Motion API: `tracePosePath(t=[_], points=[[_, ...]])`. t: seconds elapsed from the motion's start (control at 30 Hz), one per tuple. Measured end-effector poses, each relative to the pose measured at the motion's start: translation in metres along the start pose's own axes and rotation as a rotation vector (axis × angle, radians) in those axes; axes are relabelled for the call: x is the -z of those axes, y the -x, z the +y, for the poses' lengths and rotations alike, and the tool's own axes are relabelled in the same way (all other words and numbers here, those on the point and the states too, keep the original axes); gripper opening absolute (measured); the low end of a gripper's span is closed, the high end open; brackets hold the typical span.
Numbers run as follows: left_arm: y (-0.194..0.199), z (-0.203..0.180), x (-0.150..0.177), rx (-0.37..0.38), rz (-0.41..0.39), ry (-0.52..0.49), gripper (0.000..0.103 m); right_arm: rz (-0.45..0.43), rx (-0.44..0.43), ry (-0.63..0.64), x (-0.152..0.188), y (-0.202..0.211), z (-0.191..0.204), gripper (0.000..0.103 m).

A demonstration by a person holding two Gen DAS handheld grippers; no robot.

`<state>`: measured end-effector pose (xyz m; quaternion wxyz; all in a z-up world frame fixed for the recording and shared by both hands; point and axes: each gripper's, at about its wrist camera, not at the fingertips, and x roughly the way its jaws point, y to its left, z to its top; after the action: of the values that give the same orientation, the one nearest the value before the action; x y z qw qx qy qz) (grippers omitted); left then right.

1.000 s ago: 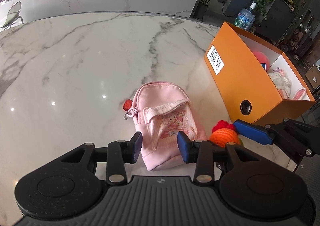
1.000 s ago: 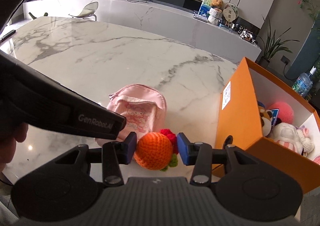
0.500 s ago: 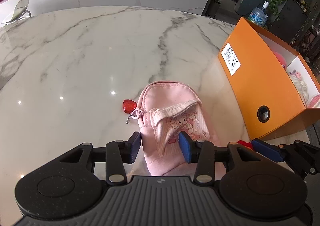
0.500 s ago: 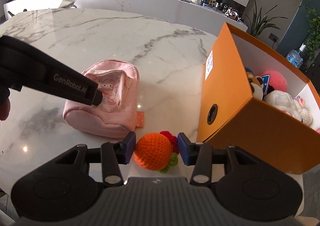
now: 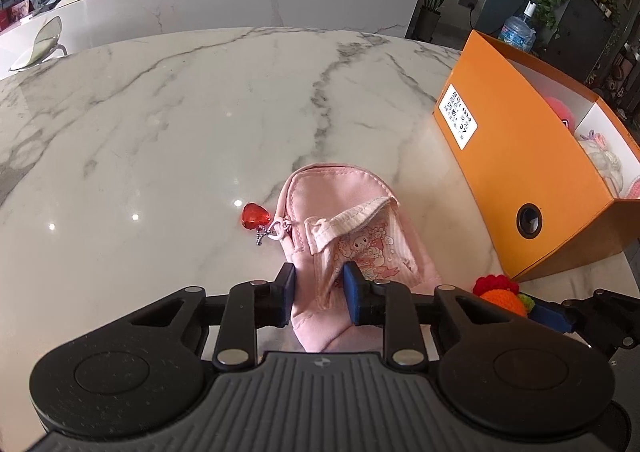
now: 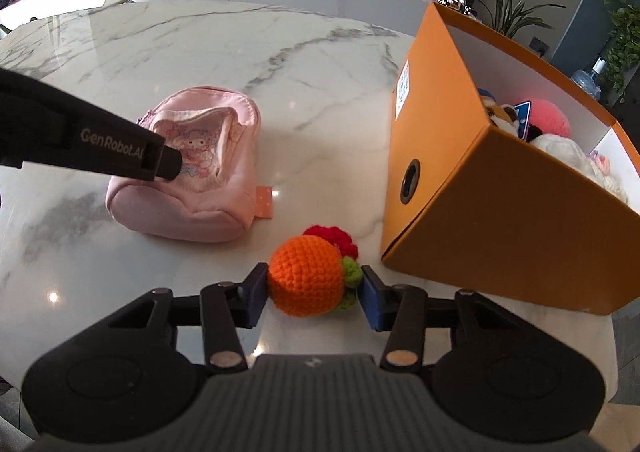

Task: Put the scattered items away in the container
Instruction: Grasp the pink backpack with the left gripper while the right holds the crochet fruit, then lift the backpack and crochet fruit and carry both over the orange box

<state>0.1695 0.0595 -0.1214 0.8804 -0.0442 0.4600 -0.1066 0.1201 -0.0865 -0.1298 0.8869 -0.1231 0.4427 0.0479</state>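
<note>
Left wrist view: the left claw (image 5: 316, 294) has just been closing, and its blue pads now pinch a fold of the small pink fabric backpack pouch (image 5: 352, 236), which lies on the white marble desk (image 5: 180, 123) just beside the open orange cardboard box (image 5: 516, 171). The pouch looks soft and light, so it will likely sag when lifted; the bunched front flap seems a fair hold. A red heart charm (image 5: 256, 215) dangles from its zip and may swing. The pouch's near end is hidden behind the claw.

Right wrist view: the right claw (image 6: 314, 290) brackets the orange crocheted ball with red and green trim (image 6: 306, 276); the left pad touches the yarn, but whether the right pad presses is hard to tell. The ball looks squashy and light. The box's contents are partly cut off.
</note>
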Motion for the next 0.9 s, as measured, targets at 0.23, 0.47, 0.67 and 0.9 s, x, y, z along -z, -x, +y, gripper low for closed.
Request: tracePosePath(t=[0.23, 0.47, 0.67, 0.9], points=[[0.019, -0.007, 0.007, -0.009, -0.048, -0.019, 0.018, -0.032, 0.010, 0.000, 0.001, 0.013, 0.000, 0.049], [0.048, -0.019, 0.010, -0.014, -0.104, -0.052, 0.017, -0.102, 0.022, -0.012, 0.000, 0.041, -0.004, 0.049], [0.081, -0.030, 0.011, -0.021, -0.176, -0.074, 0.017, -0.183, 0.029, -0.014, 0.001, 0.071, -0.004, 0.049], [0.115, -0.054, 0.005, 0.003, -0.269, -0.114, 0.017, -0.301, 0.055, -0.046, 0.001, 0.114, -0.020, 0.049]])
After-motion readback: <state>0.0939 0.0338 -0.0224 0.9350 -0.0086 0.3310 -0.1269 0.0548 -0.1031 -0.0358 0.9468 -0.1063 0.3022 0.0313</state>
